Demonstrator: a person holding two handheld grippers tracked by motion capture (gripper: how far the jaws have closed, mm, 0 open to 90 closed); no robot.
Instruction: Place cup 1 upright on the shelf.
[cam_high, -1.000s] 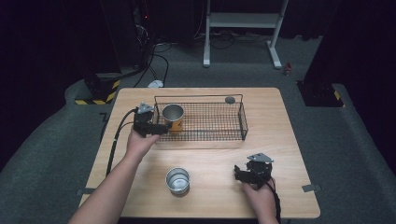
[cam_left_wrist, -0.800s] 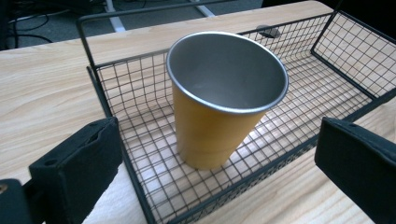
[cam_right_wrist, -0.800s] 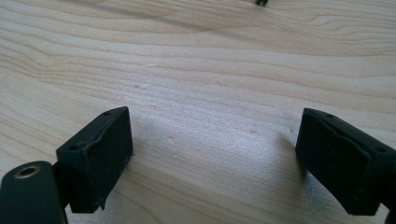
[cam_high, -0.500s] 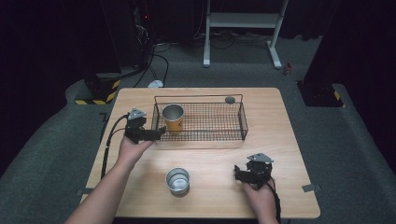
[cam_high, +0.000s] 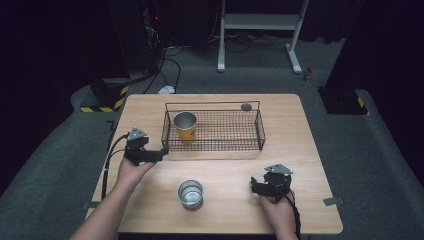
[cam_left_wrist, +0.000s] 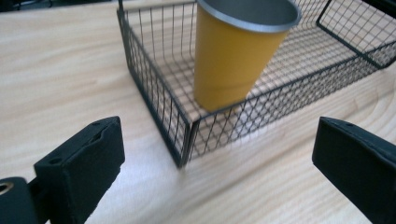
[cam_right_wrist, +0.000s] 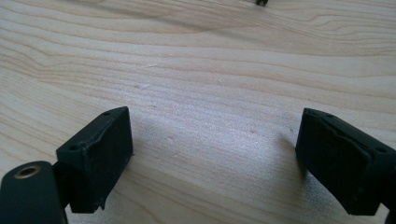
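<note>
An orange cup with a metal rim (cam_high: 185, 126) (cam_left_wrist: 238, 51) stands upright in the left end of a black wire basket (cam_high: 250, 142) (cam_left_wrist: 154, 88). My left gripper (cam_high: 162, 152) (cam_left_wrist: 217, 140) is open just outside the basket's near left corner, pointing at it. Its jaws have just been closing a little, and nothing is between them. A silver metal cup (cam_high: 190, 193) stands upright on the table near the front. My right gripper (cam_high: 254, 186) (cam_right_wrist: 212, 149) rests open over bare wood to the right of that cup, pointing left.
The wooden table (cam_high: 300, 150) has the basket across its middle. A small dark round object (cam_high: 246, 106) lies by the basket's far right rim. A cable trails from the left gripper off the table's left edge. Dark floor and a white stand lie beyond.
My left gripper has drawn back from the orange cup in the basket, moving left and toward the person, and now sits outside the basket's corner. The right gripper has stayed put.
</note>
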